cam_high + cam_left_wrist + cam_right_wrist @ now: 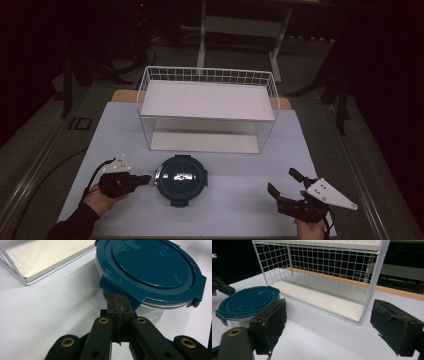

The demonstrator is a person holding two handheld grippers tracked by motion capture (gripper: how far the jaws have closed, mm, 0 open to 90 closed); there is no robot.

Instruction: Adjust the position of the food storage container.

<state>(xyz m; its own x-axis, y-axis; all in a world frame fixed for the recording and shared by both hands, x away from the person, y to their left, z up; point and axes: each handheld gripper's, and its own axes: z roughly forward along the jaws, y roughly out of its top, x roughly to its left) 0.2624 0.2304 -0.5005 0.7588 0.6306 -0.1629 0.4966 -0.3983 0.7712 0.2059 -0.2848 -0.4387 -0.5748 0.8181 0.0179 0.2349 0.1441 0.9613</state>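
Note:
A round container with a dark teal snap-on lid [180, 180] sits on the white table near the front centre. My left gripper [146, 179] is shut with nothing between its jaws, and its tip points at the container's left side. In the left gripper view the closed jaw tips [117, 300] lie right under a lid clasp of the container [150, 267]; I cannot tell whether they touch. My right gripper [281, 180] is open and empty at the front right, well away from the container. Its view looks between the spread jaws [332, 325] to the container [247, 302] at left.
A white wire rack [207, 100] with an upper shelf and a lower shelf stands behind the container, its open side facing me. It appears in the right gripper view [324, 265], and its base corner [37, 260] in the left gripper view. The table edges border a dark floor.

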